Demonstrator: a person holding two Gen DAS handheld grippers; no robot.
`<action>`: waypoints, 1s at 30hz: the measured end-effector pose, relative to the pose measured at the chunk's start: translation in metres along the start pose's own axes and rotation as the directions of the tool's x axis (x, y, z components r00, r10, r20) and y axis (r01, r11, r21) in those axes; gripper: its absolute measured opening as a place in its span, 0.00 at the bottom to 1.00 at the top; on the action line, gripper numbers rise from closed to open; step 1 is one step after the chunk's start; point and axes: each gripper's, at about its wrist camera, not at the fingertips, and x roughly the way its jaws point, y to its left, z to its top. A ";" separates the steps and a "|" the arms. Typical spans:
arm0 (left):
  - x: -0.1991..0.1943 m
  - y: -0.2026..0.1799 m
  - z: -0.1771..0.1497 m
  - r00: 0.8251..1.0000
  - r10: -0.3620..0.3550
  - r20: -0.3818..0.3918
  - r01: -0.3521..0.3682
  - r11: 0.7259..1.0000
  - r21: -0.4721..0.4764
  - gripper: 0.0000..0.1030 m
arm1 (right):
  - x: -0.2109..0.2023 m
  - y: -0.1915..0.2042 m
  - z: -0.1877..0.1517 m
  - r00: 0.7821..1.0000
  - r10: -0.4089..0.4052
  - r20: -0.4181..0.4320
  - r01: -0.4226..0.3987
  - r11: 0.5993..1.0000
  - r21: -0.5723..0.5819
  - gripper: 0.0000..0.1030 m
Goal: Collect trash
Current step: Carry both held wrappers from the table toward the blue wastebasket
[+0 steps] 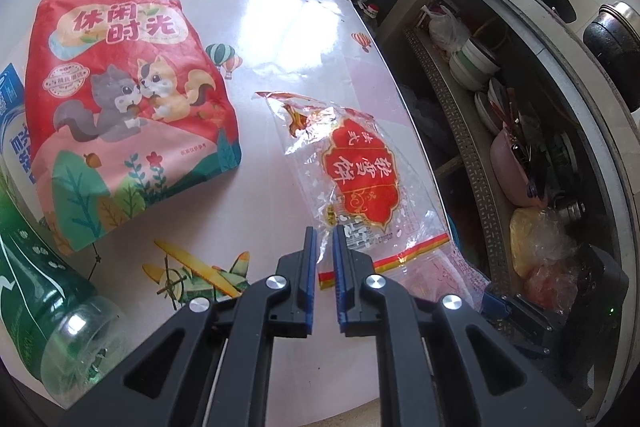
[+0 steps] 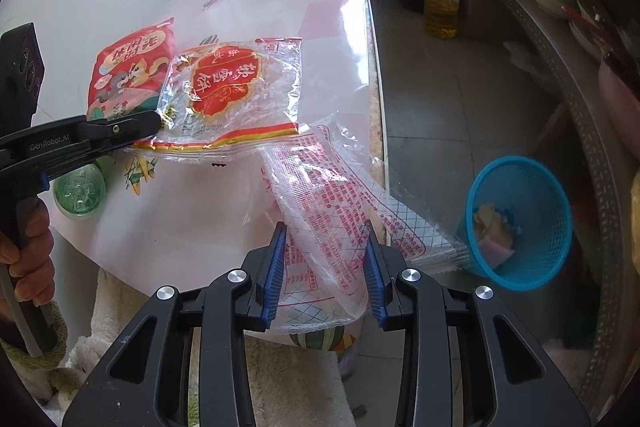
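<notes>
The landmark here is the blue mesh wastebasket point(image 2: 520, 223) standing on the grey floor just off the corner of the pink balloon-print table point(image 2: 224, 219); it already holds a few scraps, so it looks like the destination for everything.

Nearest the basket, a crumpled clear plastic wrapper printed with red text and a grid point(image 2: 340, 223) hangs over the table edge, its far end almost reaching the basket rim. The right gripper point(image 2: 326, 267) straddles it, blue pads partly apart with the film bunched between them; I judge the pads are pressing the folds, though I cannot be sure how firmly. Held over the edge like that, it seems ready to be carried across to the basket.

Farther from the basket, a clear pastry bag with a red-and-gold label point(image 1: 360, 179) is lifted off the tabletop at one corner. The left gripper point(image 1: 325, 251) has its jaws closed nearly together on that corner, which explains why the bag hangs stretched and tilted.

Farther still lie a puffy red snack bag with cartoon squirrels point(image 1: 128, 115) and a green plastic bottle on its side point(image 1: 52, 303), both untouched and still to be collected.
</notes>
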 end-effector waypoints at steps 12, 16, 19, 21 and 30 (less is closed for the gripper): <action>0.008 0.012 -0.001 0.999 -0.036 -0.040 0.032 0.995 -0.094 0.17 | 0.000 -0.001 0.000 1.000 0.000 -0.008 0.000 1.000 0.014 0.31; 0.009 0.016 -0.002 0.999 -0.033 -0.043 0.028 0.994 -0.105 0.17 | -0.005 -0.004 -0.006 1.000 -0.001 -0.021 0.002 1.000 0.024 0.29; 0.010 0.017 -0.004 0.998 -0.028 -0.047 0.023 0.994 -0.104 0.17 | -0.011 -0.012 -0.014 1.000 0.006 -0.022 -0.005 0.999 0.047 0.29; 0.010 0.017 -0.004 0.999 -0.027 -0.047 0.022 0.994 -0.107 0.17 | -0.014 -0.018 -0.019 0.999 0.019 -0.028 -0.016 0.997 0.072 0.29; 0.019 0.013 -0.007 0.998 -0.001 -0.064 -0.006 0.994 -0.109 0.29 | -0.026 -0.037 -0.023 1.000 0.025 -0.016 -0.023 0.988 0.152 0.29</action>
